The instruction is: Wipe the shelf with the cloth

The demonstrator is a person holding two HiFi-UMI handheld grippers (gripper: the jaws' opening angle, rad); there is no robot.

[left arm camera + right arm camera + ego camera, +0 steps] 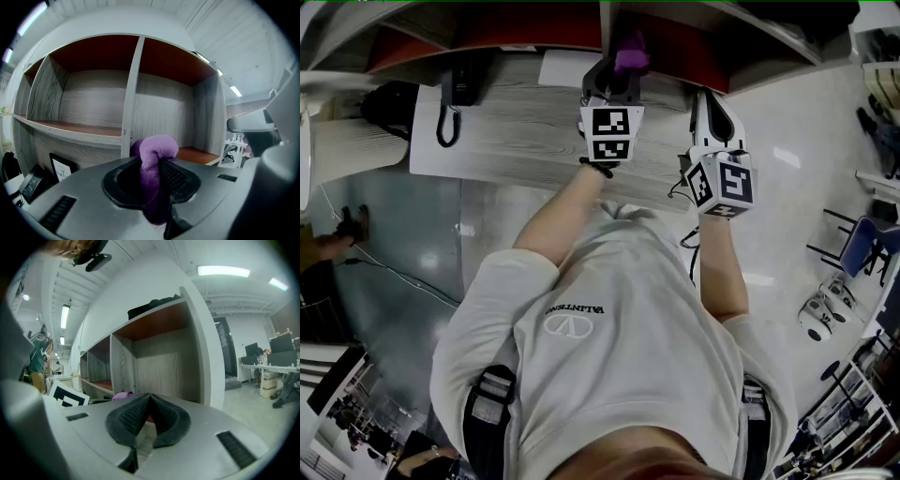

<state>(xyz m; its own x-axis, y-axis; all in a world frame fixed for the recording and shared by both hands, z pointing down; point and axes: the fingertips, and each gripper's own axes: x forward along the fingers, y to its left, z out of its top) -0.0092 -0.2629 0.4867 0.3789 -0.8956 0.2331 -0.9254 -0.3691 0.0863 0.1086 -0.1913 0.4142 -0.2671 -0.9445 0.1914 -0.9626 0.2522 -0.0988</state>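
A purple cloth [152,154] is pinched between the jaws of my left gripper [154,176], which is shut on it. In the head view the cloth [631,54] pokes out ahead of the left gripper [614,80] at the shelf's lower edge. The wooden shelf unit [136,93] with grey walls and a red-brown interior rises in front, its divider just ahead of the cloth. My right gripper [149,416] is shut with nothing in it, held beside the shelf's right end [201,348]. It shows at the desk's right end in the head view [712,117].
A grey wood desk [516,141] lies under the shelf, with a black telephone [457,89] at left and a white paper [567,67]. A small framed sign [62,167] stands on the desk. Chairs and desks [272,376] stand on the floor to the right.
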